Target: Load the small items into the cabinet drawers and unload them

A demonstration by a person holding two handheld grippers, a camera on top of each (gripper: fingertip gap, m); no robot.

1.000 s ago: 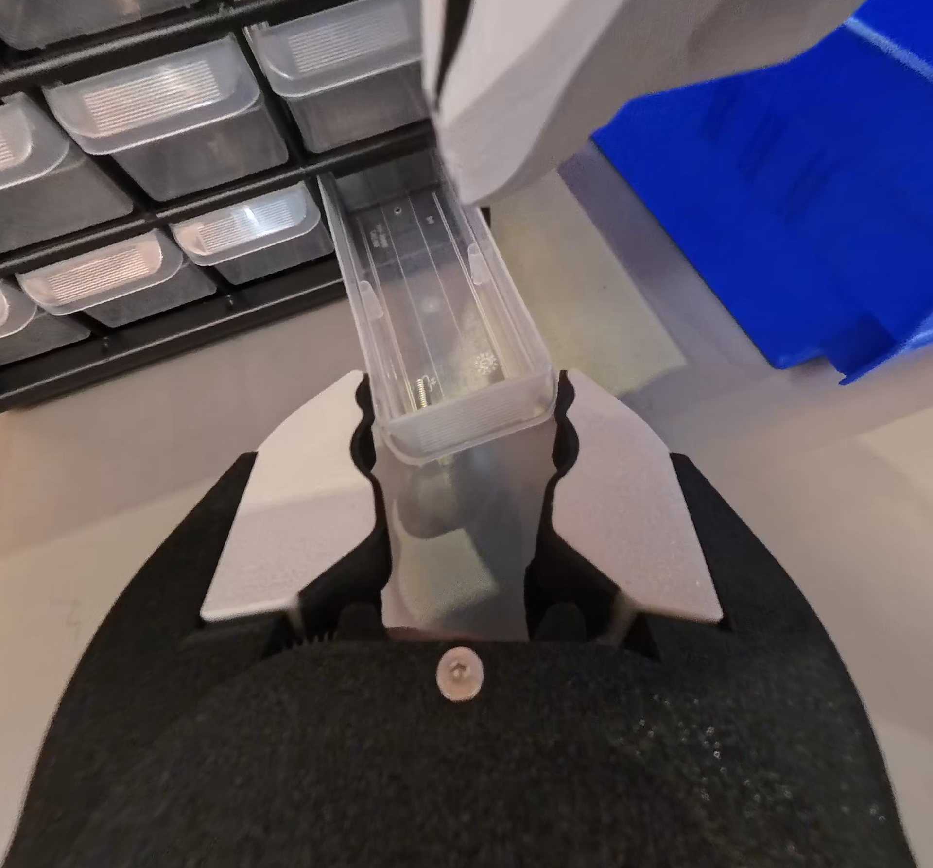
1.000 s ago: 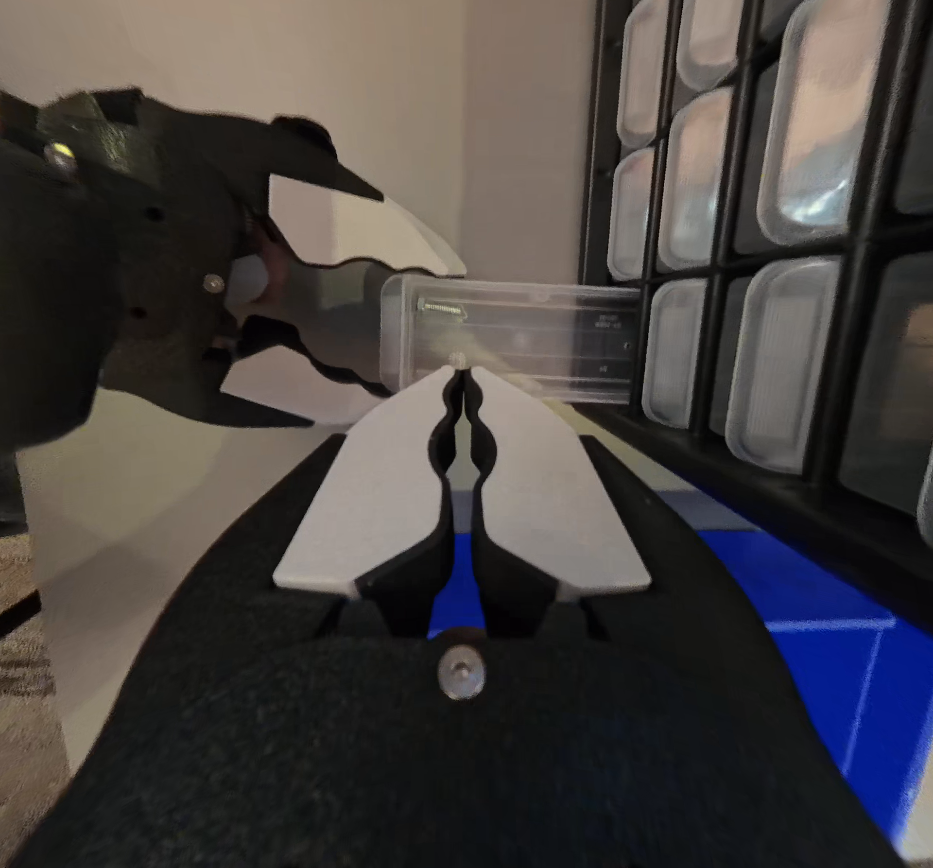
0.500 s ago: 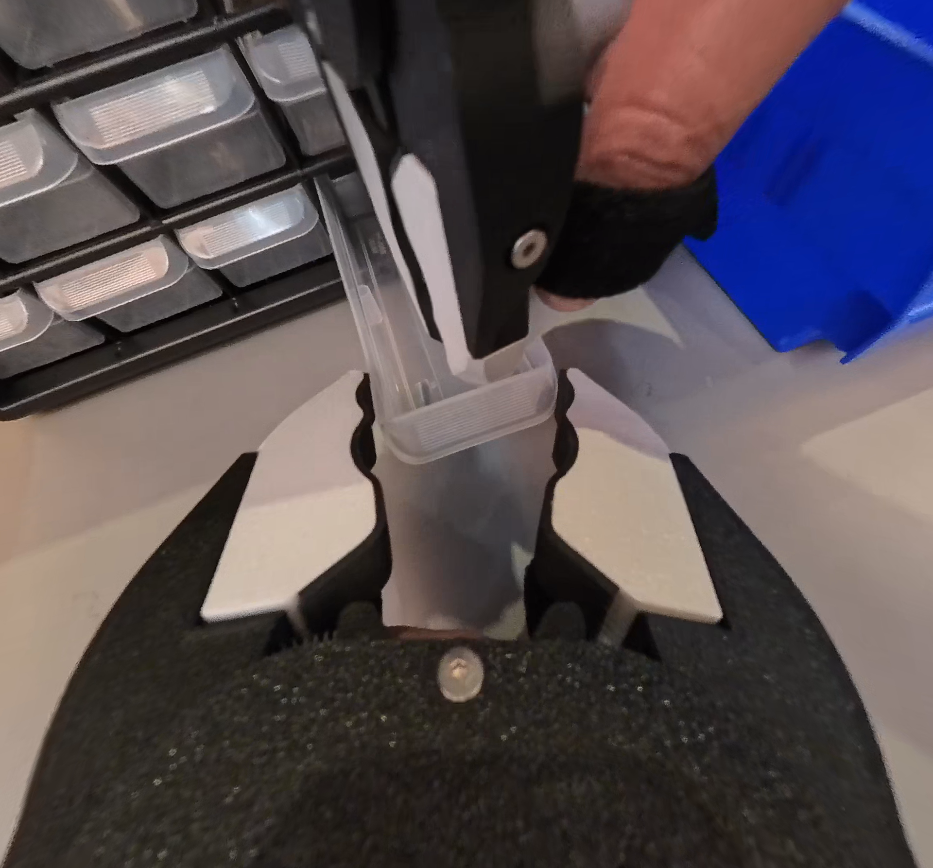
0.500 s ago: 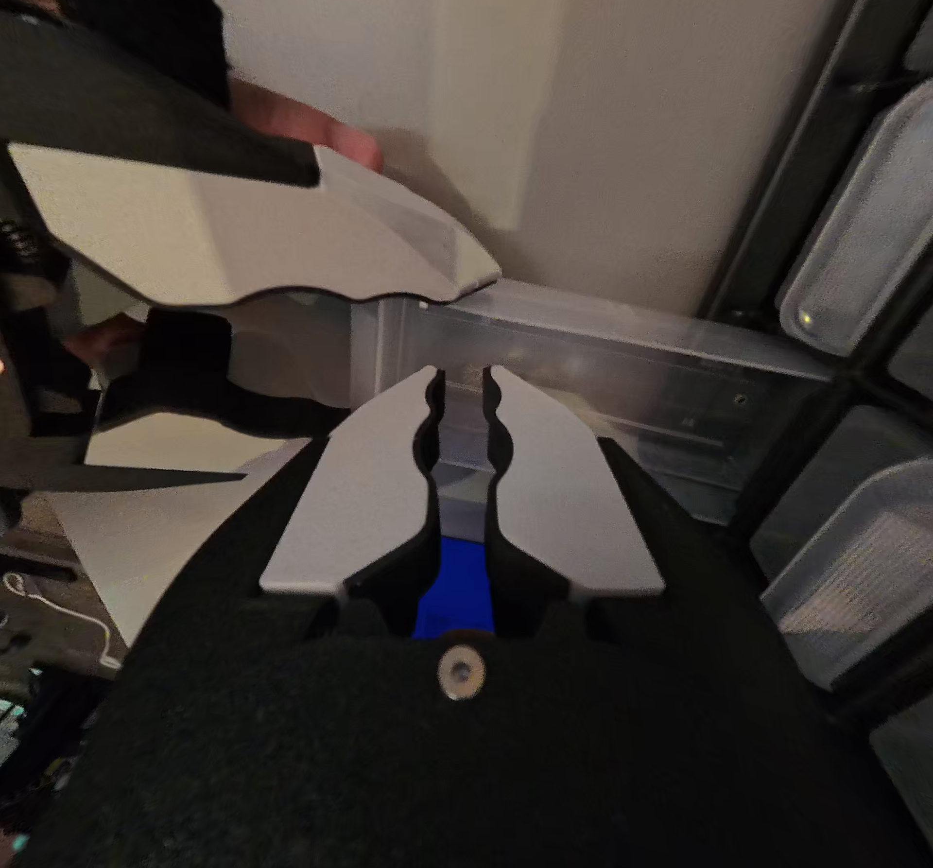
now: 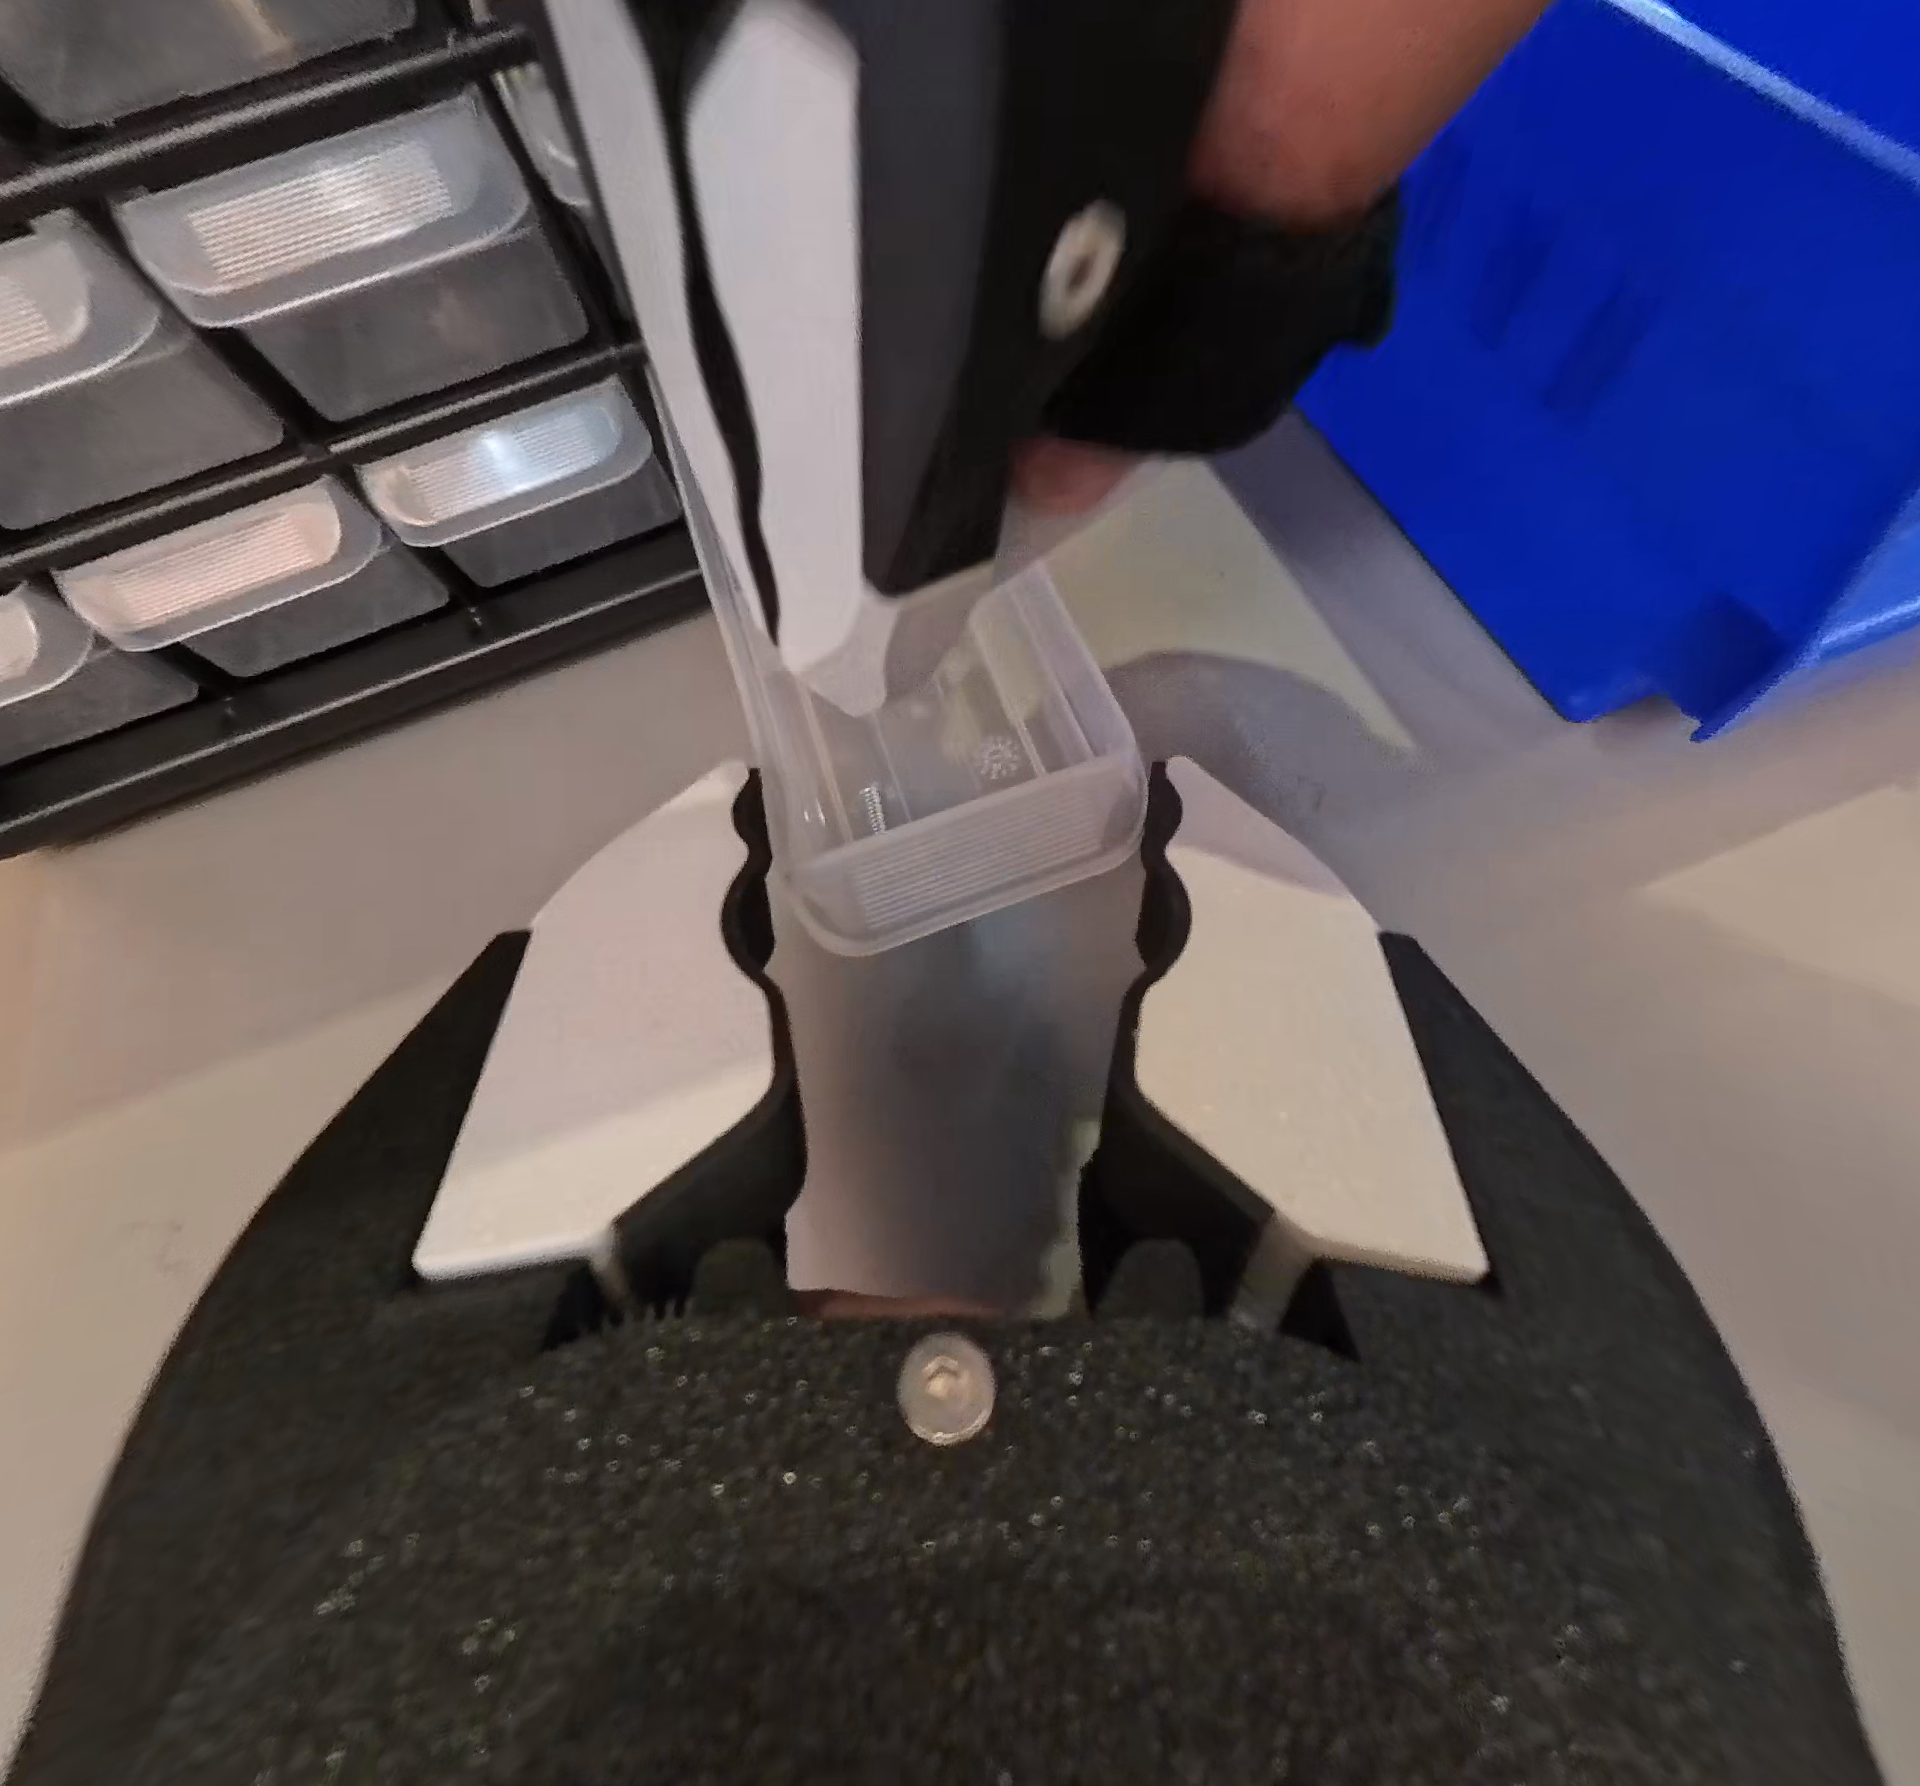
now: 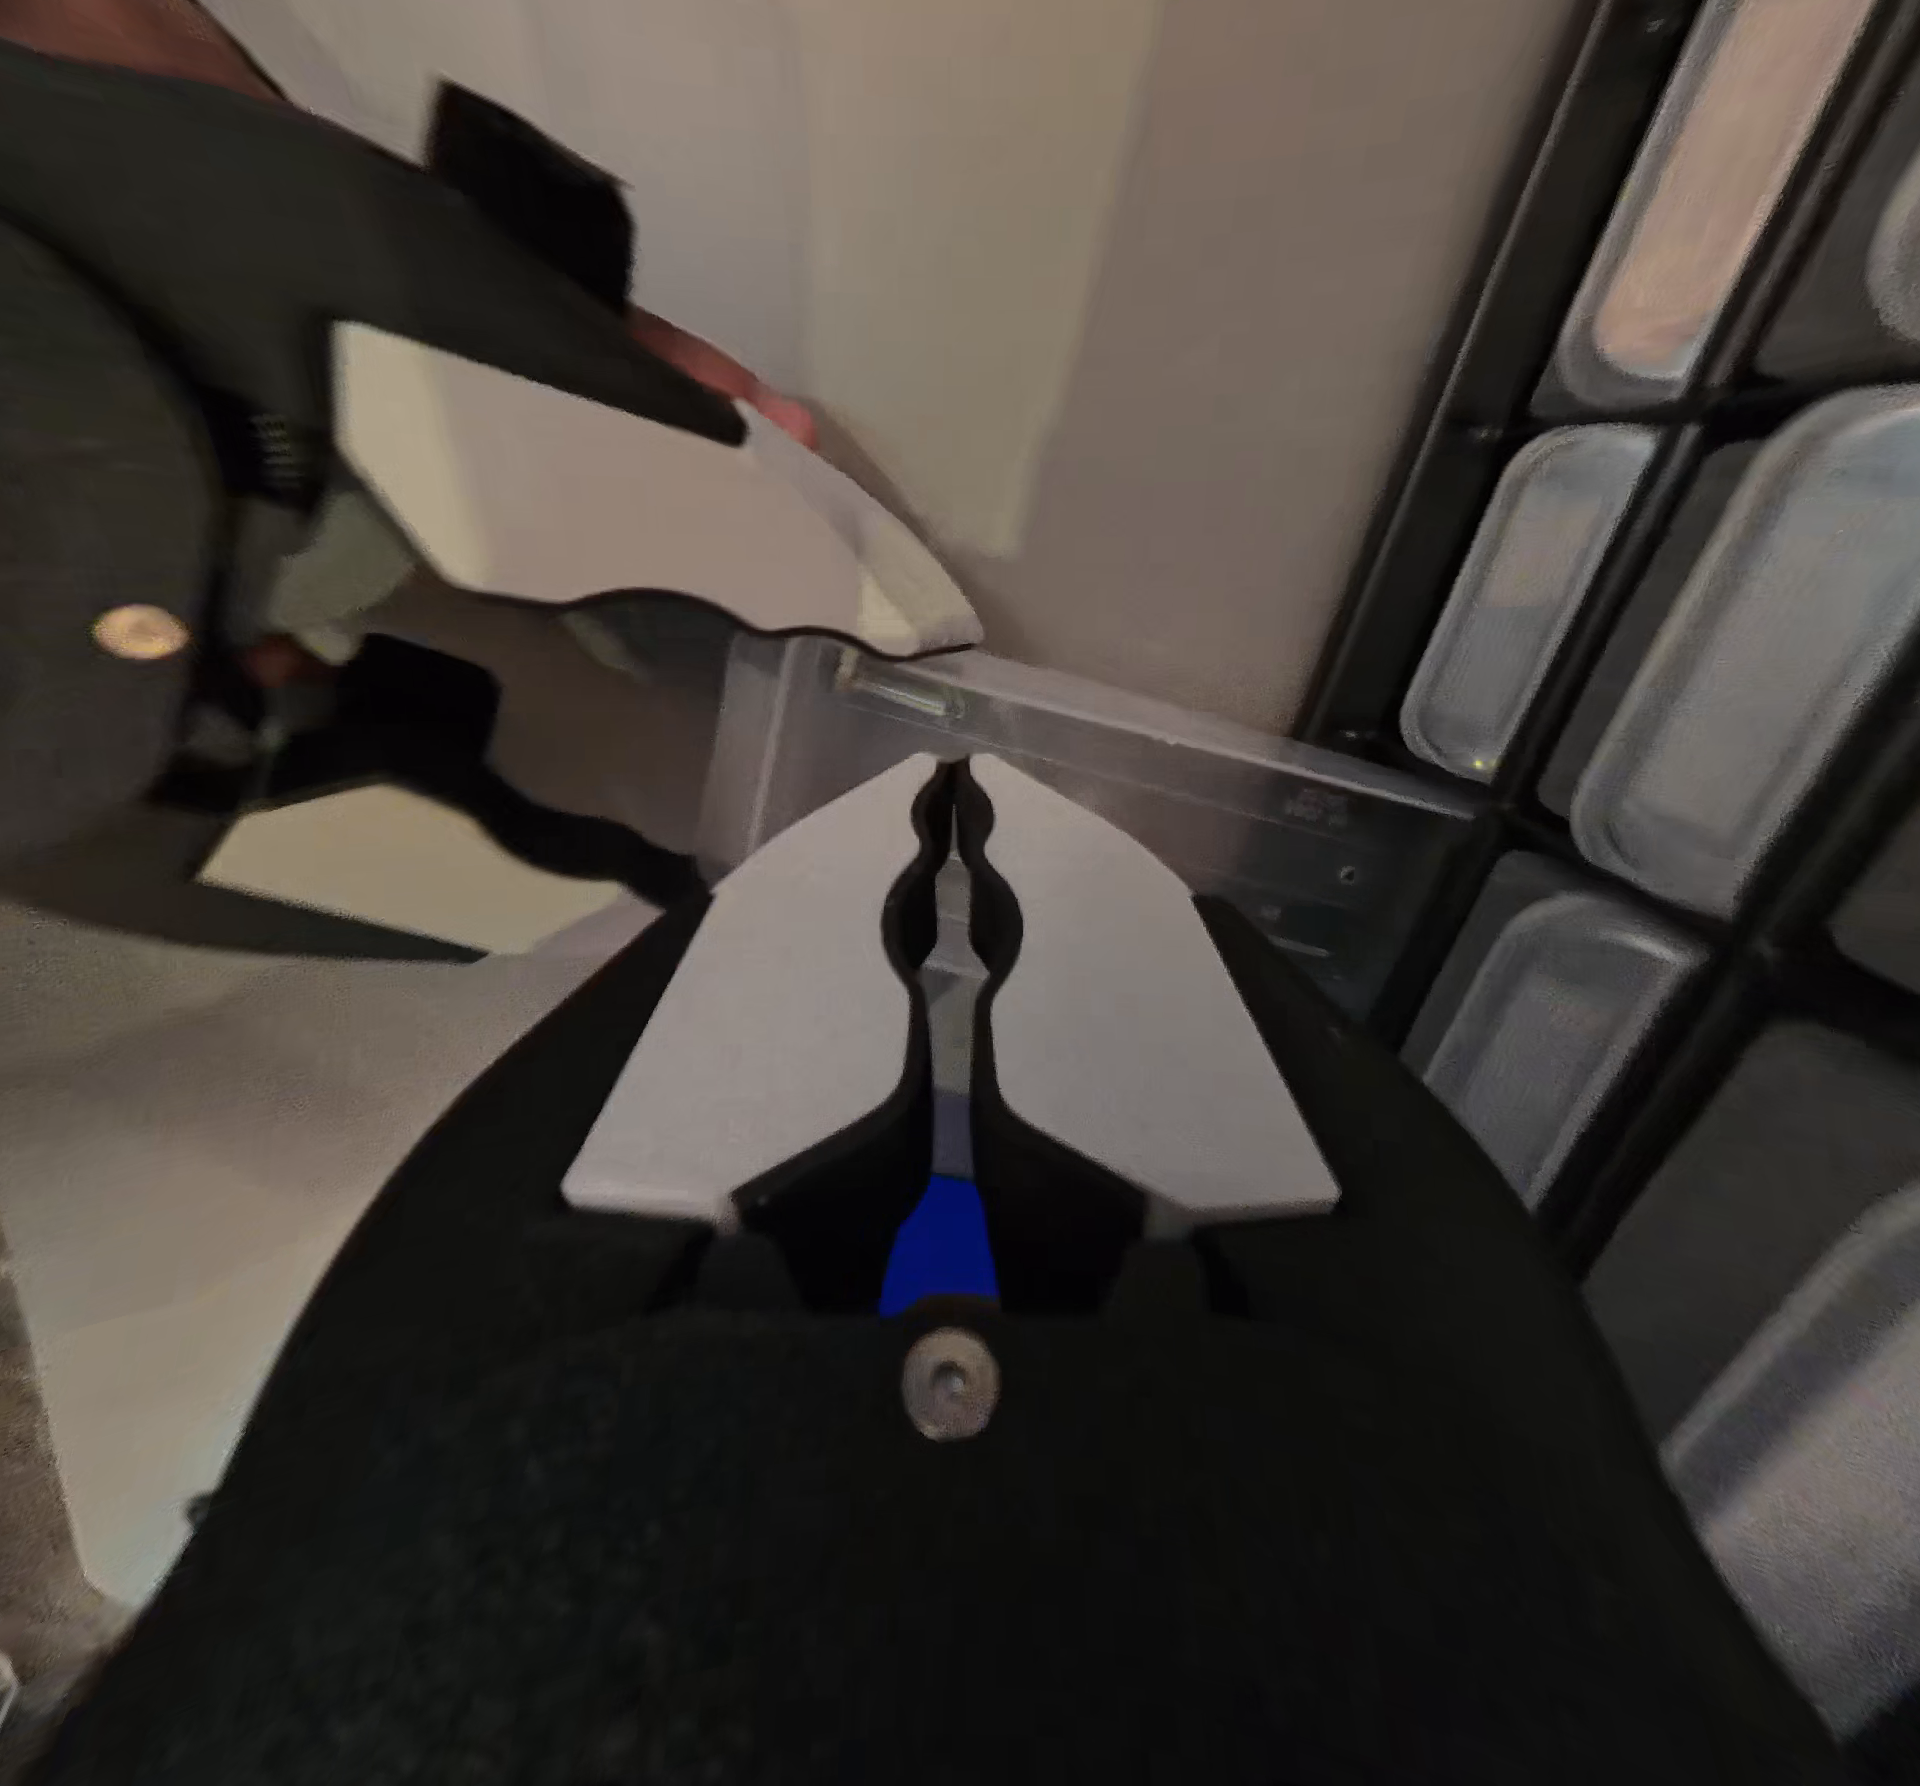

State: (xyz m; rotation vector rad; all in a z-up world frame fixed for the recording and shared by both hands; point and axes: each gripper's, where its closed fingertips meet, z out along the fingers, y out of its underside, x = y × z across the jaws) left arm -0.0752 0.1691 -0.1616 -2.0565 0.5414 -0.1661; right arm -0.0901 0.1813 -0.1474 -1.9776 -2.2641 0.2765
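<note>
At the bottom row of the drawer cabinet (image 5: 312, 448), the clear drawer (image 5: 956, 801) is pulled out over the table (image 5: 208, 957). Left gripper (image 5: 951, 853) jaws clamp its front. Right gripper (image 6: 951, 770) reaches inside, jaws nearly closed; can't tell if holding anything. A small spring (image 5: 871, 806) lies at the drawer's front-left. Step looks like unloading; next needs a precise pinch on the spring, then carry to the blue bin (image 5: 1662, 386).

We see a clear plastic drawer (image 5: 961, 801) pulled most of the way out of the bottom row of the black cabinet (image 5: 343, 697), its ribbed front lip pointing away from the cabinet and its back end still in the slot. Inside it, near the front wall, lies a small metal screw (image 5: 871, 806), flat on the drawer floor. The cabinet's neighbouring drawers (image 5: 499, 479) are translucent and pushed in.
</note>
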